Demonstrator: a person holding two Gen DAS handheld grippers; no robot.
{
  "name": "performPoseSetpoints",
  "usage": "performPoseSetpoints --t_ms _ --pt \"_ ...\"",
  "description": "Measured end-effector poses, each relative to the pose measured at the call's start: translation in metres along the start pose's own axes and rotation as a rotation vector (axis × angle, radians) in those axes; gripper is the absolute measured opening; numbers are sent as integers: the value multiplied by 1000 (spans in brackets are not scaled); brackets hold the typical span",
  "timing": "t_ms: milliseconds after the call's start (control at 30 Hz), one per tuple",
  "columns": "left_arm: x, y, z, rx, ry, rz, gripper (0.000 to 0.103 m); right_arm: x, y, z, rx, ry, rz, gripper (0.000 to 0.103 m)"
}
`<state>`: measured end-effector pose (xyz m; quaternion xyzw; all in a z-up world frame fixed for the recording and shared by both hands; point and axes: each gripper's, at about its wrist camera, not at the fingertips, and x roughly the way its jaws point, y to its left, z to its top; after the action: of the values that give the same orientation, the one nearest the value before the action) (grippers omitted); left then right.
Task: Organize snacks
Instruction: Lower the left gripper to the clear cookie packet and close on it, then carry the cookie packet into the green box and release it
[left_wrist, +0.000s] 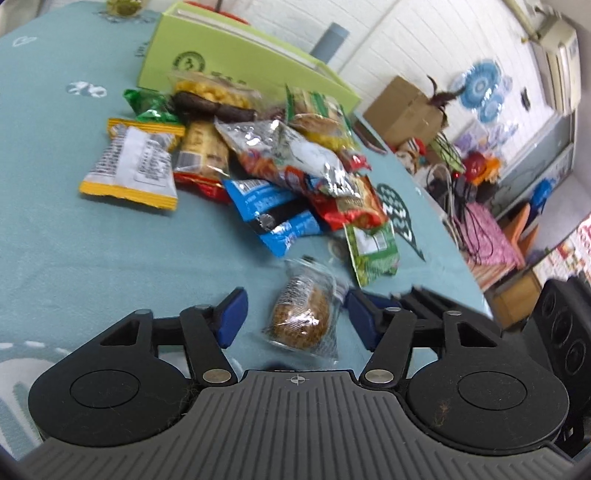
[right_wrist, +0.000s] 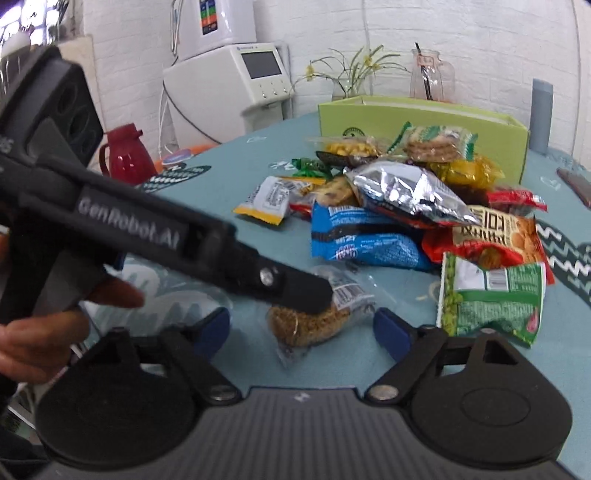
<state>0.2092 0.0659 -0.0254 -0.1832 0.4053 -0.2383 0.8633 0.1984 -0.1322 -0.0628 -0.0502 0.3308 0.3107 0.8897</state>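
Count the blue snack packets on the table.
2: both blue packets lie side by side at the near edge of the pile, one just behind the other. More may be buried under the silver bag.

My left gripper's arm (right_wrist: 166, 236) hiding part of the clear-wrapped brown cake (right_wrist: 314, 321), lower packets in the snack pile (left_wrist: 280, 166) buried, label print blurred

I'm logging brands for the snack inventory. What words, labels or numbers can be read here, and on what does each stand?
"GenRobot.AI": raised grey lettering on the black body of the left gripper, seen from the right wrist.
Orange-and-red snack packet: large dark Korean characters, too skewed to quote.
Blue foil snack packet: white print, blurred.
Lime-green cardboard box: round dark emblem, wording unreadable.
Barcodes and back labels elsewhere: too small.
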Motion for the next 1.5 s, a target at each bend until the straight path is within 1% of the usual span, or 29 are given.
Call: performPoseSetpoints --t_ms 33,100,133,233,300,400,467,500,567,633,767,833,867,900,933,967,1000,1033,1067,1100,1200,1267,1367,1500 --pt "2 -2 -2 16 16 -1 12 2 3 2 -22 1 3 76" --pt "1 -4 -2 25 13 19 14 4 4 6 -26 12 36 73" --pt "-2 -5 -1 25 13 26 13 3 3 8 -27 12 54 70" --pt "-14 -6 10 -4 -11 18 13 -4 2 22 -24 -24 84 69" --pt "-27 -13 26 -1 -56 14 13 -11 3 38 -44 -76 90 69" --pt "-43 -26 55 43 -128 21 14 -18 -7 70 -54 -155 120 70" --pt "-45 -32 83 72 -171 31 15 -16 -16 95 -75 -201 130 70" --pt "-43 -35 99 89 -189 36 17 -13 -21 109 -92 -222 120 71" --pt "-33 -38 133 114 -214 33 16 -1 -36 137 -125 -248 72 71" --pt "-15 -37 166 124 -213 36 16 15 -58 162 -113 -240 56 70" --pt "35 -23 229 128 -188 50 16 63 -105 207 -97 -180 25 70" --pt "62 -12 252 115 -172 72 16 90 -126 221 -84 -138 19 69" --pt "76 -6 261 114 -170 84 17 102 -134 226 -79 -121 16 69" --pt "87 1 267 106 -168 99 18 114 -142 229 -72 -102 12 71" --pt "96 8 271 98 -169 112 29 124 -150 231 -62 -89 5 77" --pt "102 14 274 90 -170 122 43 130 -157 229 -49 -85 -5 79" --pt "104 20 274 77 -173 127 48 130 -163 227 -34 -86 -10 81" --pt "104 24 273 73 -181 119 55 126 -168 222 -15 -99 -5 85" --pt "101 25 270 78 -191 108 57 118 -172 217 6 -121 6 88" --pt "98 24 267 84 -201 107 58 108 -175 213 23 -149 13 95" --pt "84 12 255 114 -234 119 62 76 -175 201 22 -211 16 95" --pt "76 1 245 128 -242 99 64 53 -171 192 4 -238 -4 95" --pt "64 -15 224 145 -245 80 68 28 -162 174 -7 -240 -28 95" --pt "53 -31 190 154 -231 82 71 2 -147 139 -10 -218 -65 95"
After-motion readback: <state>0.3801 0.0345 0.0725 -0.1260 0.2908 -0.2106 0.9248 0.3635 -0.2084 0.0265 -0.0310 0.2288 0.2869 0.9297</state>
